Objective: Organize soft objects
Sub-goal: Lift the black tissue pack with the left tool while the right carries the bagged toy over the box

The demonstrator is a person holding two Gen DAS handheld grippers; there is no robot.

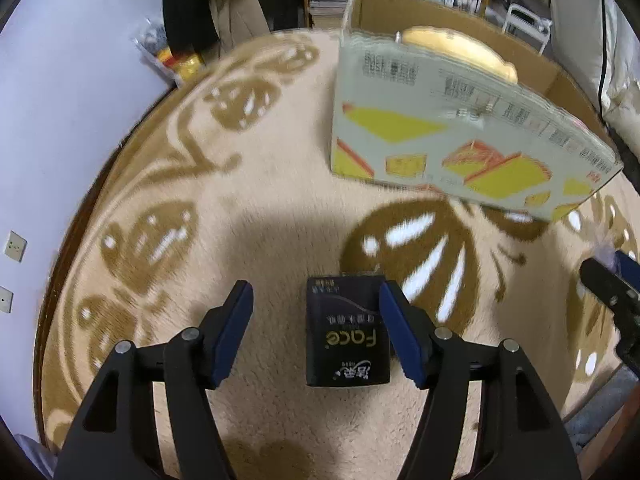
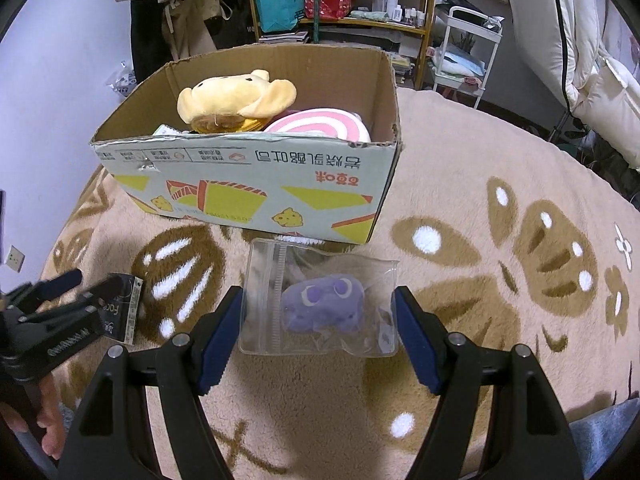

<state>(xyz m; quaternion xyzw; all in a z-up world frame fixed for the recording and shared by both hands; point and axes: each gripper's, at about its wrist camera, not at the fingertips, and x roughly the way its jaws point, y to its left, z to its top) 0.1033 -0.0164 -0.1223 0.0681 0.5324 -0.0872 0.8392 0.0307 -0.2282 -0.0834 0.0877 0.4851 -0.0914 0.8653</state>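
- Done: yellow plush (image 2: 236,98) and pink-striped cushion (image 2: 320,128) sit in the cardboard box (image 2: 256,184), far side of the blanket (image 2: 480,200).
- Left: bagged purple toy (image 2: 324,304) lies between the spread right gripper (image 2: 320,340) fingers; dark tissue pack (image 1: 347,330) between the spread left gripper (image 1: 316,332) fingers.

Cardboard box (image 2: 256,184): open-topped, printed yellow and red, upright on rug.
Yellow plush (image 2: 236,98): inside box, topmost, left of centre.
Pink-and-white striped plush (image 2: 320,128): inside box, right of yellow plush.
Purple plush (image 2: 324,304): sealed in clear zip bag (image 2: 320,300), flat, just before box.
Black tissue pack (image 1: 347,330): flat, well before box.
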